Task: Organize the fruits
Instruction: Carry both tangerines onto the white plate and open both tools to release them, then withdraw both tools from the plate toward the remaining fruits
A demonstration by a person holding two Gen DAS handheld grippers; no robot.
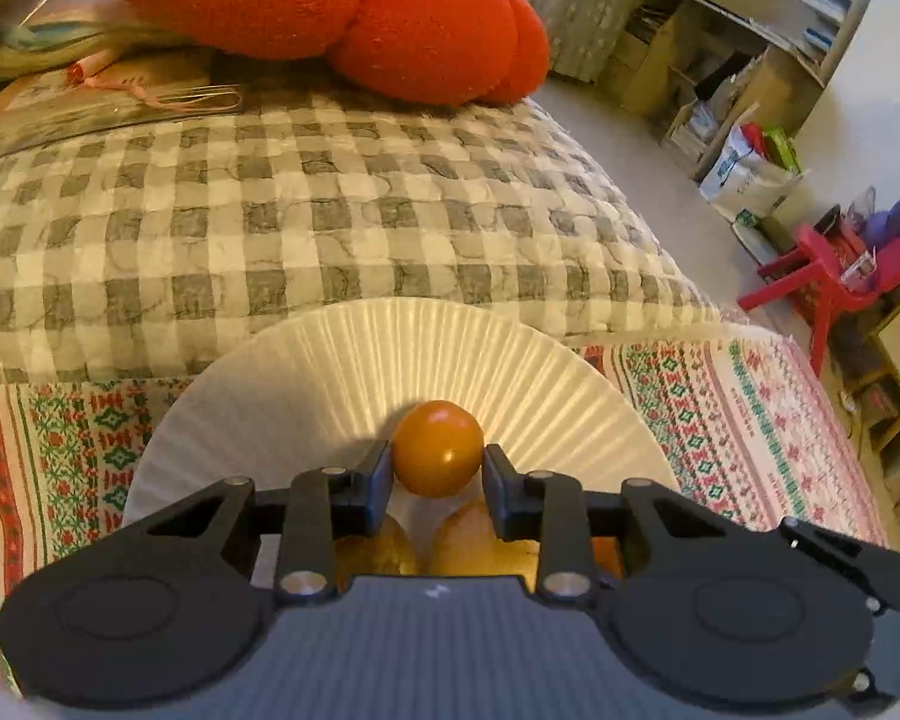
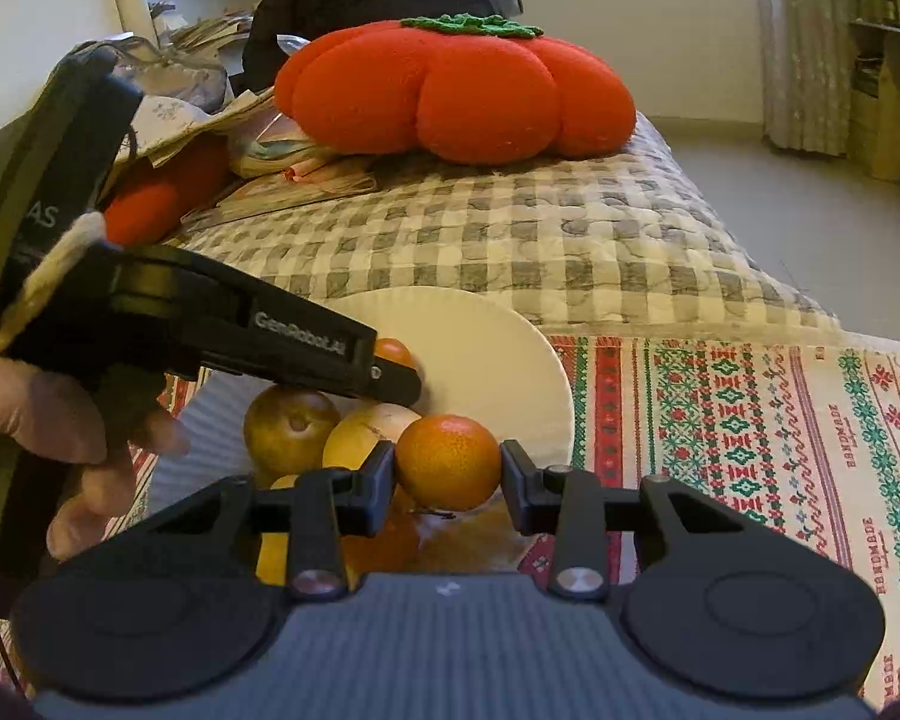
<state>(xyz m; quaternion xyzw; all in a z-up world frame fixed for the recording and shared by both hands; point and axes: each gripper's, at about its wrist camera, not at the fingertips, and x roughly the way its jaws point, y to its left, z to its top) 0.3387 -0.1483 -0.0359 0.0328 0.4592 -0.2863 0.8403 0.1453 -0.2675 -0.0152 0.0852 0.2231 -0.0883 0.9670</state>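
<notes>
Fruits are being moved to the paper plate (image 1: 306,372): left tongs (image 1: 437,468) pinch a small orange tomato (image 1: 438,447) above it, right tongs (image 2: 447,471) pinch a mandarin (image 2: 448,461). Next, I think, each must lower and release gently beside the fruits already there.

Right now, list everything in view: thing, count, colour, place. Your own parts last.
plate: one, white, on the patterned cloth
small fruit: one, orange, in the left gripper over the plate
mandarin: one, orange, in the right gripper
loose fruit: at least two, yellow-brown, by the plate's near edge
cushion: one, red, on the checked quilt
checked quilt: one, grey and white, behind the plate
patterned cloth: one, red and green, under the plate
stool: one, red, on the floor
left gripper: black, shut
right gripper: black, shut
hand: one, holding the left gripper
</notes>
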